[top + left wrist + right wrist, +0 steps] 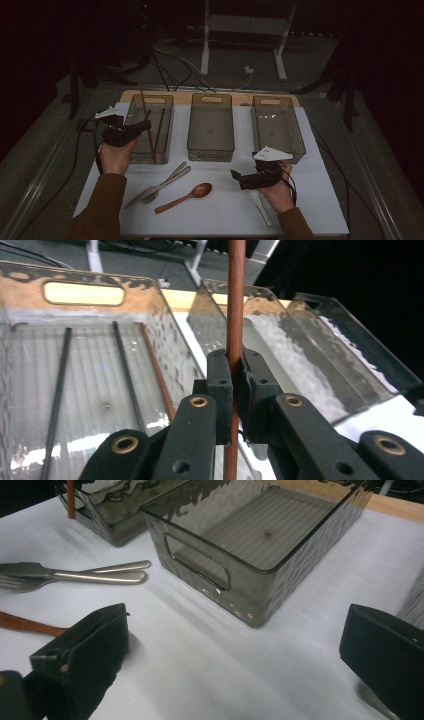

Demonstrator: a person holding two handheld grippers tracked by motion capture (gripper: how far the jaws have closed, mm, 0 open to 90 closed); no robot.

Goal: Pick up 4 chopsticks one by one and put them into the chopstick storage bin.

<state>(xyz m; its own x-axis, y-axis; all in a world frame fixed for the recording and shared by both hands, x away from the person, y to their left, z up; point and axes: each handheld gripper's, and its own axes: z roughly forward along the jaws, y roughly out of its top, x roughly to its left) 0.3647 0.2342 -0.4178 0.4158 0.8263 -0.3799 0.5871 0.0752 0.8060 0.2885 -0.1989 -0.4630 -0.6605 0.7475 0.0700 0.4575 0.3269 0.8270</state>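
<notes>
Brown wood, a chopstick (236,300), stands clamped upright between your left gripper (142,127) jaws at the left of the frame, over the left bin (167,107), where more chopsticks (125,375) lie. At lower centre a knife (155,188), fork (167,184) and wooden spoon (184,197) rest on the white mat (320,200). Lower right, your right gripper (235,176) hovers, jaws wide apart, nothing between them.

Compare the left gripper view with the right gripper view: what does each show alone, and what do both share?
Left gripper view alone: the left tongs shut on a brown chopstick, and two black chopsticks lying in the left bin.

Right gripper view alone: the open right tongs, a fork and knife.

Both: the middle bin.
</notes>
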